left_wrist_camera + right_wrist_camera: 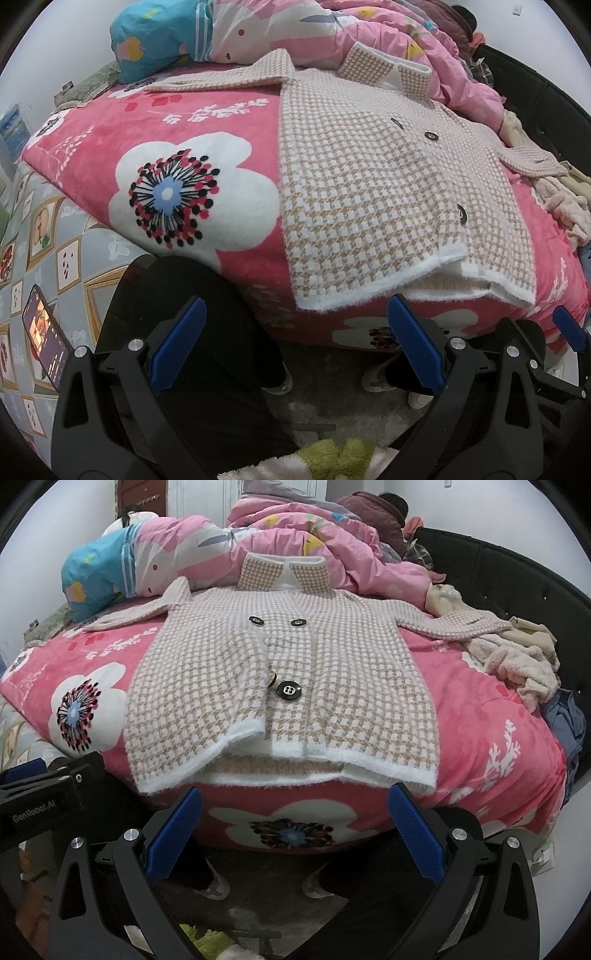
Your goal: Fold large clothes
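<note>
- The houndstooth coat lies flat and face up on the pink flowered blanket that covers the bed, collar toward the far end, white-trimmed hem at the near edge.
- Both sleeves are spread out to the sides; the one on the right of the view ends against a heap of beige clothes.
- Dark round buttons sit along the front opening, two higher up and a large one lower down.
- The left tongs stand wide, holding nothing, short of the bed's edge and near the left part of the hem.
- The right tongs also stand wide and empty, just below the middle of the hem, not touching it.
- A pink quilt and a blue-and-pink pillow are bunched behind the collar.
- Between the fingers of the tongs, dark trouser legs and light shoes show on the floor.
- A phone with a lit screen rests on the patterned sheet at the left.
</note>
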